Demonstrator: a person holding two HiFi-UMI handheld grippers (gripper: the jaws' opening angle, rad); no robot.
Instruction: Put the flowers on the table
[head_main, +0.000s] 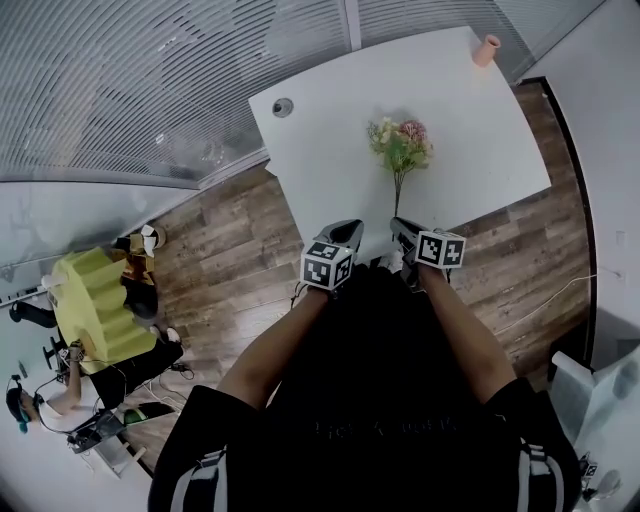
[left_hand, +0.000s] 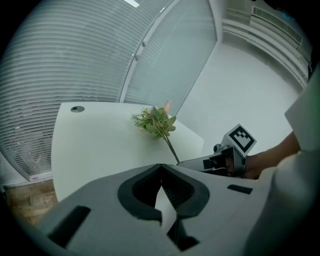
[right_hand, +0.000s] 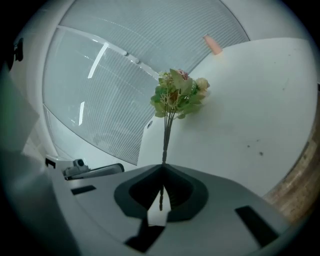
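A small bunch of flowers (head_main: 401, 145) with green leaves and pink and cream heads is over the white table (head_main: 330, 150). Its thin stem runs back to my right gripper (head_main: 398, 226), which is shut on the stem's end at the table's near edge. The right gripper view shows the flowers (right_hand: 176, 95) straight ahead of the closed right gripper (right_hand: 163, 166). My left gripper (head_main: 354, 228) sits just left of it, shut with nothing in it. In the left gripper view the flowers (left_hand: 156, 121) rise above the tabletop (left_hand: 95, 145) past the left gripper (left_hand: 161, 166). I cannot tell whether the heads touch the table.
A small pink cup (head_main: 487, 48) stands at the table's far right corner. A round cable hole (head_main: 283, 106) is at its far left corner. Window blinds (head_main: 150, 80) run behind the table, over wooden floor (head_main: 230, 260). A yellow foam shape (head_main: 95, 305) lies at the left.
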